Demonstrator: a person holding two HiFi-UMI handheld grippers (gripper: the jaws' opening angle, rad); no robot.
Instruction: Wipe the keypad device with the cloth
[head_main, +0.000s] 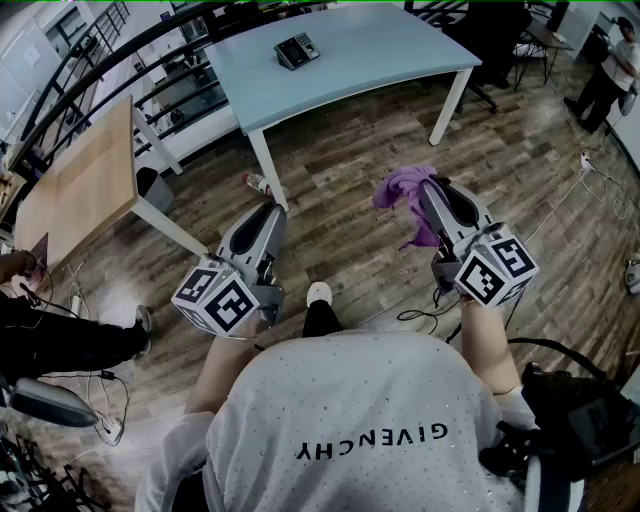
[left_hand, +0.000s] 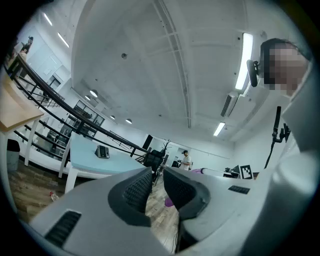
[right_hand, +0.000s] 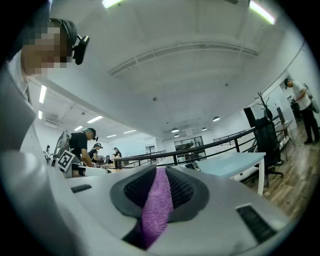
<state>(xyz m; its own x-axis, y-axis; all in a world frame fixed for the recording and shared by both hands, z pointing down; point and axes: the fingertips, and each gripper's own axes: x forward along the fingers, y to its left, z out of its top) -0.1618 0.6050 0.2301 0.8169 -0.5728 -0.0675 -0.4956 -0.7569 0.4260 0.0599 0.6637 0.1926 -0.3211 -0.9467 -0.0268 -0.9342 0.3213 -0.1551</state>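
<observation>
Right gripper (right_hand: 160, 175) jaws clamped on purple cloth (head_main: 398, 188): soft, light, floppy, so keep it bunched. Left gripper (left_hand: 157, 186) jaws slightly apart, empty. Keypad device (head_main: 296, 50) sits on far tabletop (head_main: 400, 55), well apart.

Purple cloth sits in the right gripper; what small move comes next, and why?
Probably carry the right gripper, shut on the purple cloth, forward toward the keypad device on the pale blue table; the device lies well out of reach, untouched.
</observation>
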